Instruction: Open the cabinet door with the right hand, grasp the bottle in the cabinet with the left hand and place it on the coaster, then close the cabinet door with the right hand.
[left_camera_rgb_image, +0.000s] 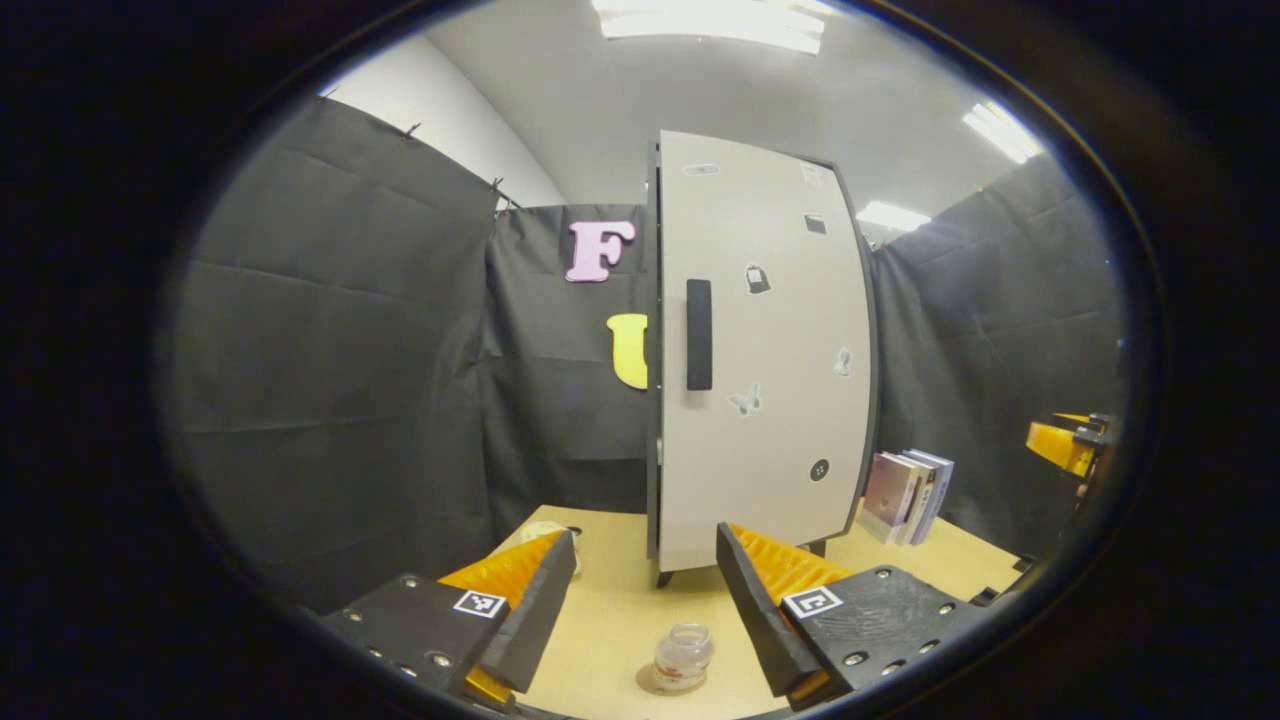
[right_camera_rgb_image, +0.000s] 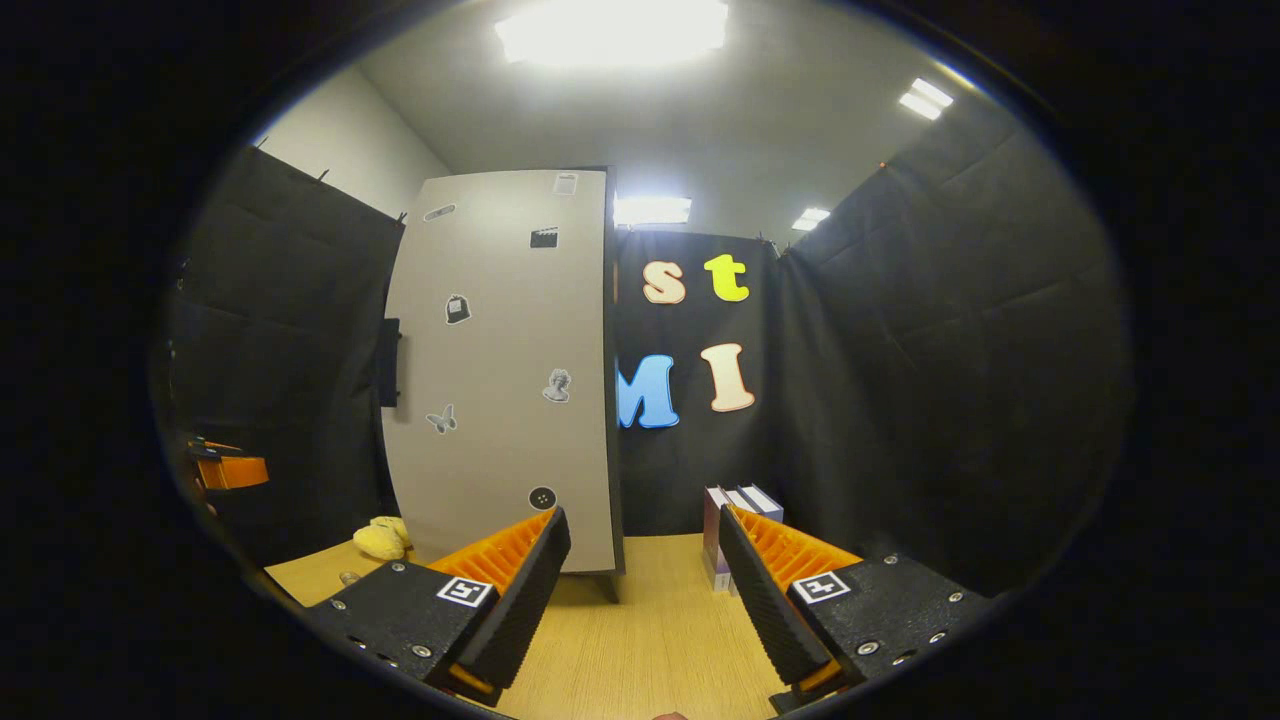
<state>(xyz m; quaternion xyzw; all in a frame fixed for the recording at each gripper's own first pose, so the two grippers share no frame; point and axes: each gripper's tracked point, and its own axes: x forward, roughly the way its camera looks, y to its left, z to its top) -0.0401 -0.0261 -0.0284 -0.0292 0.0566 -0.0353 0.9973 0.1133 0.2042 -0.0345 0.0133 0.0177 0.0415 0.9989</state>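
Table (left_camera_rgb_image: 620, 610): cabinet (left_camera_rgb_image: 760, 350), books (left_camera_rgb_image: 908, 495) beside.

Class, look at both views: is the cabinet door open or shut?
Shut: the cabinet door lies flat across the cabinet front, interior hidden.

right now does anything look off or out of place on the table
Nothing looks spilled or damaged. The bottle stands upright on the coaster, the cabinet door is shut, and the books lean beside the cabinet. A small yellow soft thing lies on the table; what it is is unclear.
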